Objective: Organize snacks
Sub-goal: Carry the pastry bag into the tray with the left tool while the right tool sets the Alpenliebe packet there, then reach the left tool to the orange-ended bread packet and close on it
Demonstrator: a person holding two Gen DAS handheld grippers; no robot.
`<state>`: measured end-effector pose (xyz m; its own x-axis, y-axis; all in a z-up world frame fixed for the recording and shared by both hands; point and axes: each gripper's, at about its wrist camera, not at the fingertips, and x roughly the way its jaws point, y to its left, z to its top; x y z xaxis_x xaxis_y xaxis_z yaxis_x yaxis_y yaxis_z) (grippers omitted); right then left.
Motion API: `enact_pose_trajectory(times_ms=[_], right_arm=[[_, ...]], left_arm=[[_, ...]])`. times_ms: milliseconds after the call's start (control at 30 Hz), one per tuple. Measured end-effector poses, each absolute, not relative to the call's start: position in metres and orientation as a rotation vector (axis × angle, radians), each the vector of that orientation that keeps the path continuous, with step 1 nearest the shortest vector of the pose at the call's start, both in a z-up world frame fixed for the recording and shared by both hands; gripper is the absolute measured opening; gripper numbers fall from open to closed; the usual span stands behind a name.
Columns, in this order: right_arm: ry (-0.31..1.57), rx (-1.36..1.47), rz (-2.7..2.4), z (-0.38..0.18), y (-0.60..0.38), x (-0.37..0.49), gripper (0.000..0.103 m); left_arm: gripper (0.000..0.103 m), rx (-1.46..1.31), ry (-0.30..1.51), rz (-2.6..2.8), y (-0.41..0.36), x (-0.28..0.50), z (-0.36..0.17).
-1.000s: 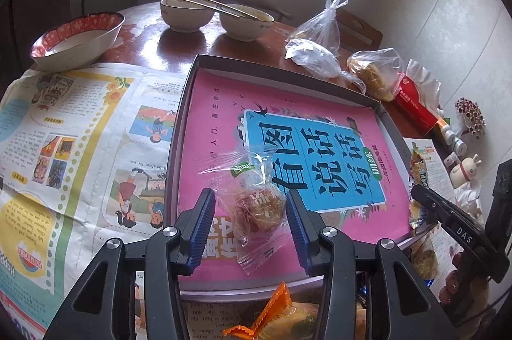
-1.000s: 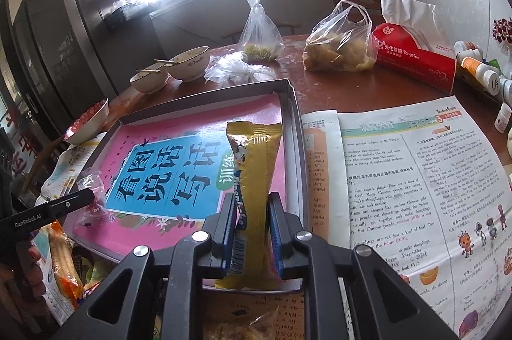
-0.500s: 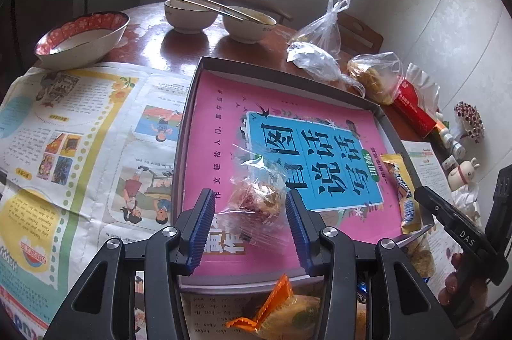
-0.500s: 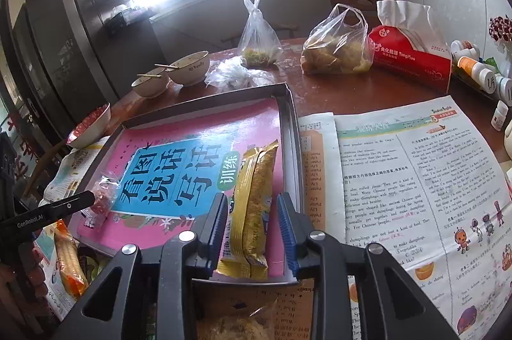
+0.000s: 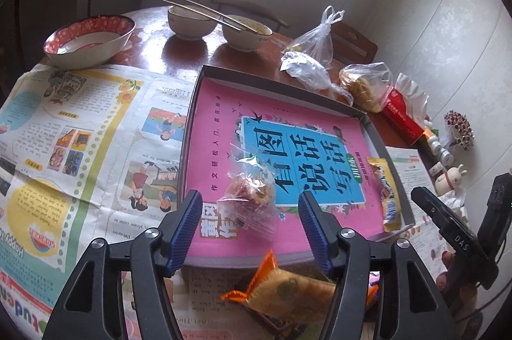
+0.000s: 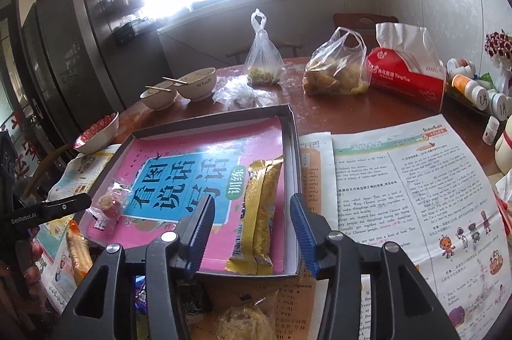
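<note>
Left wrist view: left gripper (image 5: 251, 228) jaws opening, nothing clamped; clear-wrapped snack (image 5: 248, 196) lies free just ahead, near tray (image 5: 374, 132) front-left corner. Right gripper (image 6: 252, 229) jaws opening too; yellow packet (image 6: 260, 208) lengthwise along right edge.

The right gripper (image 6: 252, 231), jaws opening, hovers over a yellow snack packet (image 6: 259, 208) lying free in the tray (image 6: 292, 128), on a pink book (image 6: 198, 154).
</note>
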<state>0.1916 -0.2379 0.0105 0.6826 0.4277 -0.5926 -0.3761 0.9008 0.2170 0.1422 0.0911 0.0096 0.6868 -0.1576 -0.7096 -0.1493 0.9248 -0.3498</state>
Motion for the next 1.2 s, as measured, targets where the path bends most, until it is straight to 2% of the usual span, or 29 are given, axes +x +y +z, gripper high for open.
enact_pose_trajectory(times_ms=[67, 233, 1200], right_arm=[[0.671, 0.078, 0.457, 0.013, -0.238, 0.188, 0.055], [0.645, 0.061, 0.462, 0.019, -0.238, 0.179, 0.058], [0.535, -0.083, 0.536, 0.041, -0.225, 0.119, 0.064]], left_arm=[[0.067, -0.407, 0.813, -0.007, 0.092, 0.138, 0.013], [0.071, -0.441, 0.818, -0.028, 0.093, 0.131, 0.018], [0.076, -0.47, 0.857, -0.1, 0.071, 0.099, 0.026]])
